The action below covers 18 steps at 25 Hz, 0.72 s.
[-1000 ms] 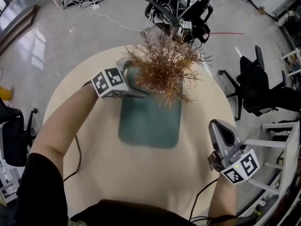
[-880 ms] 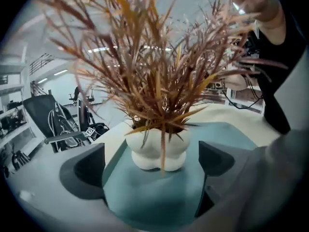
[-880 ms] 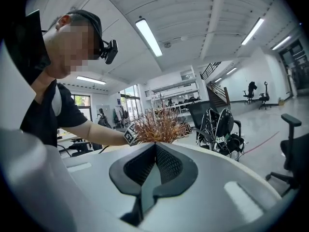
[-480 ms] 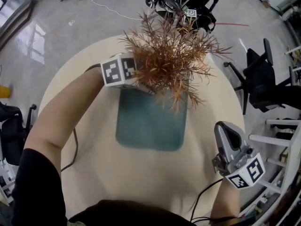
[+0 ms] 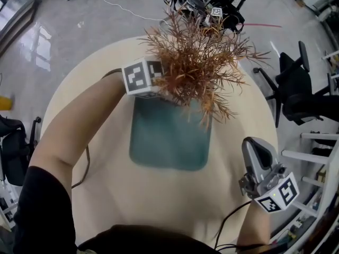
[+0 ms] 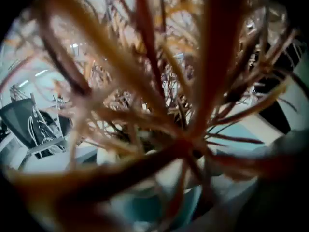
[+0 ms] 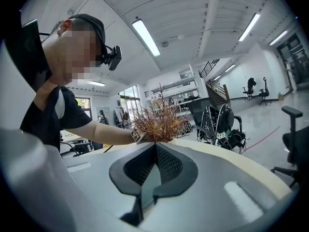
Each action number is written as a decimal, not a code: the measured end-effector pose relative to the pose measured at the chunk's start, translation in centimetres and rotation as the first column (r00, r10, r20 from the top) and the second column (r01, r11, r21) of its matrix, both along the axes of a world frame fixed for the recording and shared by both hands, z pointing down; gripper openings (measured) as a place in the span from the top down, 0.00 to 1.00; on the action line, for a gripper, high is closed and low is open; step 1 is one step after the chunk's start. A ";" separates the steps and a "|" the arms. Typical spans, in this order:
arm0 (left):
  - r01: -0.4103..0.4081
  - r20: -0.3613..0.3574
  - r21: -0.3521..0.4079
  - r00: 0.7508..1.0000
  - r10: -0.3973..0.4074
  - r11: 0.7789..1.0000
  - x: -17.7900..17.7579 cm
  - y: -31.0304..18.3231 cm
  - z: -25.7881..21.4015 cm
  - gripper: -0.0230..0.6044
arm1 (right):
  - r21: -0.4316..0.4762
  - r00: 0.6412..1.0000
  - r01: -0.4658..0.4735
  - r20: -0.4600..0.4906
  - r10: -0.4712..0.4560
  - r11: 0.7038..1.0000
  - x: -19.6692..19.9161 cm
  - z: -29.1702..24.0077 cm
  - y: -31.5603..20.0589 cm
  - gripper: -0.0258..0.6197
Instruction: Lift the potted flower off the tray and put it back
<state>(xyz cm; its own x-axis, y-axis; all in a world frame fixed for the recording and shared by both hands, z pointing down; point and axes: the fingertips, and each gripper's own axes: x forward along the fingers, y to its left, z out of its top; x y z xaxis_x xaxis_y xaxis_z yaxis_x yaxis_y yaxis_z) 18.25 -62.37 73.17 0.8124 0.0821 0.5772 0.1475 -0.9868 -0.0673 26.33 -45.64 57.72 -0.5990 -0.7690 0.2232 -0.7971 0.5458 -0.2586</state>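
We see the white pot (image 6: 167, 173) only from the left tongs (image 5: 160, 88), which grip the rust-brown potted flower (image 5: 198, 62); right tongs (image 7: 154, 148) closed, empty.

The tray (image 5: 164, 147) looks matt, the table (image 5: 106, 184) smooth, the potted flower (image 5: 196, 62) perhaps plastic.

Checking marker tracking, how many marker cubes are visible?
2. One marker cube beside the potted flower above the tray's far end; another marker cube near the table's right edge.

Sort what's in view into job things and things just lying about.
Job: potted flower, tray, left gripper, table under them.
Lying about: office chair, floor cable, right gripper, idle with jaws together.
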 end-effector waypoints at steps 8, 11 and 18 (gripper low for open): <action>0.035 -0.030 -0.052 0.999 -0.037 0.998 1.5 1.2 -1.0 0.10 | -0.006 1.000 -0.004 0.006 0.004 1.000 0.3 0.7 0.4 0.94; 0.036 -0.041 -0.053 0.998 -0.038 0.998 1.3 1.2 -1.1 0.10 | -0.008 1.000 -0.008 0.006 0.008 1.000 0.1 0.9 0.6 0.94; 0.010 -0.083 -0.043 0.996 -0.014 0.999 1.5 1.3 -2.0 0.10 | -0.015 1.000 -0.017 0.008 0.017 1.000 0.2 0.5 0.3 0.94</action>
<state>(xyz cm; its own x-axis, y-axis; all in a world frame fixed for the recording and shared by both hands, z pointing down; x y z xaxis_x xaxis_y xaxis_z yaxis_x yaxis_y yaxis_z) 19.76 -61.07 71.21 0.8586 0.0951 0.5037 0.1315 -0.9906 -0.0371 26.53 -45.33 58.25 -0.5880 -0.7755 0.2300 -0.8038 0.5285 -0.2732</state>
